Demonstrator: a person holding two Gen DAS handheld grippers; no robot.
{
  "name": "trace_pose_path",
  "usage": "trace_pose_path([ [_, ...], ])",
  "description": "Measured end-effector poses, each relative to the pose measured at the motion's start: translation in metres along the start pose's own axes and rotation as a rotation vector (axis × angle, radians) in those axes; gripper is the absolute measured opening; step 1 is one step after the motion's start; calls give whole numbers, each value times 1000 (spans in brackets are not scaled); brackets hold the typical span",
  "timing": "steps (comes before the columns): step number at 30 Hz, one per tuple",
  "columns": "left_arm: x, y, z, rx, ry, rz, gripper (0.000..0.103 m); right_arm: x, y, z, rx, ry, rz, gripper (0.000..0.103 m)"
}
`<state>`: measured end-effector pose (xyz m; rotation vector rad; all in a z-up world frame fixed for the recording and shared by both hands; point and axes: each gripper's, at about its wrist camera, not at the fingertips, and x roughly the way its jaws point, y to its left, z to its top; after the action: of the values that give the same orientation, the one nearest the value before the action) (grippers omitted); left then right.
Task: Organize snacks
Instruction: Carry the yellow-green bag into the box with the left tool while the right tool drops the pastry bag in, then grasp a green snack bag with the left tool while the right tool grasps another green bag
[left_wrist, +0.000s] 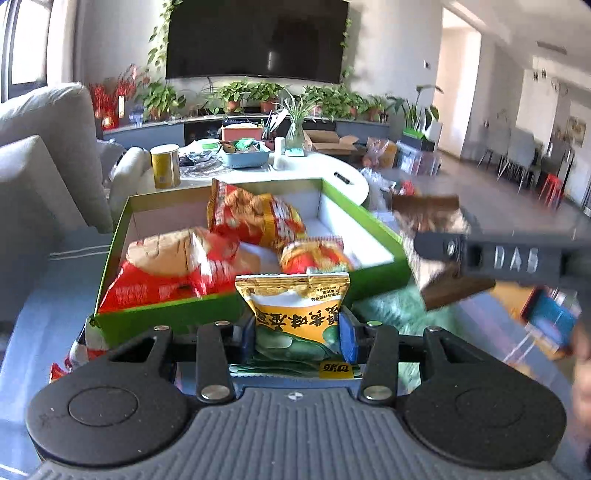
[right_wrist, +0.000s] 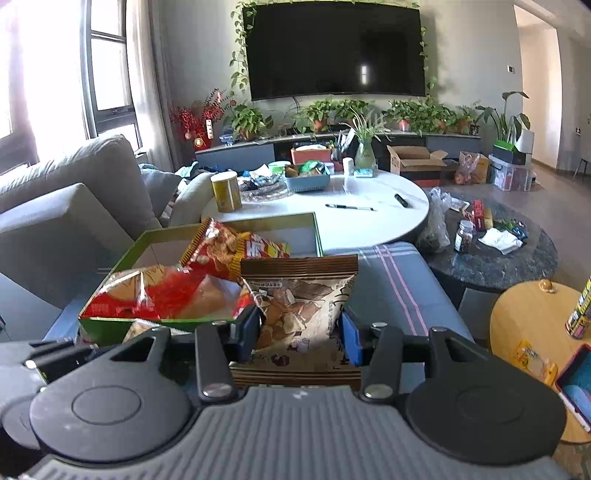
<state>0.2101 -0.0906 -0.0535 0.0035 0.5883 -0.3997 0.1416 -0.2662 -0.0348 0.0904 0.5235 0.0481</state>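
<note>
A yellow-and-green pouch (left_wrist: 295, 317), printed with bold black Chinese characters seen upside down and a small yellow logo tab at its lower edge, sits clamped between the blue pads (left_wrist: 348, 341) of the left gripper (left_wrist: 300, 341), just in front of the near wall of a green box (left_wrist: 166, 321). The right gripper (right_wrist: 300, 341) is closed on a brown-and-cream pouch (right_wrist: 301, 306) with striped brown seals and pictures of chocolate pieces; its small print is too fine to read. That pouch hangs beside the box's right end, over a grey-blue bench (right_wrist: 399, 288) with pale pink stripes. In the left view the right gripper's black arm, embossed with raised letters that cannot be read for certain, crosses in a blur.

The box is cardboard, green outside and white within, shallow and rectangular. Inside lie three crinkled red foil bags (left_wrist: 255, 216): one leans up at the back with yellow and white lettering, two lie flat in front. Behind, a round white table (right_wrist: 369, 221) carries a yellow can (right_wrist: 226, 191), a blue basket (right_wrist: 308, 181) and a pen (right_wrist: 350, 208). A dark stone-topped table (right_wrist: 517, 266) and a round wooden one (right_wrist: 524, 325) stand to the right.
</note>
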Motion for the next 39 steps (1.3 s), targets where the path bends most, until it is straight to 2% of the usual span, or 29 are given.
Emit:
trace_pose_path([
  [6, 2, 0, 25, 10, -51, 27, 40, 0, 7, 9, -20, -23, 12, 63],
  [11, 17, -3, 39, 21, -58, 47, 41, 8, 10, 19, -26, -21, 27, 63],
  [21, 37, 20, 60, -63, -70, 26, 41, 31, 8, 36, 2, 8, 59, 63],
  [24, 45, 26, 66, -76, -74, 45, 42, 39, 12, 39, -2, 15, 65, 63],
  [26, 55, 30, 68, -87, -43, 78, 46, 45, 15, 42, -3, 16, 73, 64],
  [27, 58, 33, 68, -107, -24, 91, 48, 47, 15, 43, 3, 16, 82, 65],
  [28, 58, 37, 66, -131, -7, 98, 56, 51, 15, 44, 17, 22, 92, 76],
  [29, 57, 41, 65, -145, -4, 89, 64, 53, 13, 44, 43, 36, 81, 81],
  [30, 52, 44, 61, -155, -11, 68, 67, 54, 11, 44, 61, 40, 69, 87],
  [31, 48, 46, 58, -157, -20, 54, 70, 52, 8, 42, 75, 35, 66, 87],
  [34, 33, 42, 49, -142, -18, 33, 71, 43, 3, 34, 75, 35, 60, 94],
  [37, 19, 32, 35, -83, -12, -2, 75, 32, -3, 22, 68, 38, 35, 100],
  [39, 9, 30, 22, -85, -6, -11, 77, 21, -7, 10, 47, 49, 6, 102],
])
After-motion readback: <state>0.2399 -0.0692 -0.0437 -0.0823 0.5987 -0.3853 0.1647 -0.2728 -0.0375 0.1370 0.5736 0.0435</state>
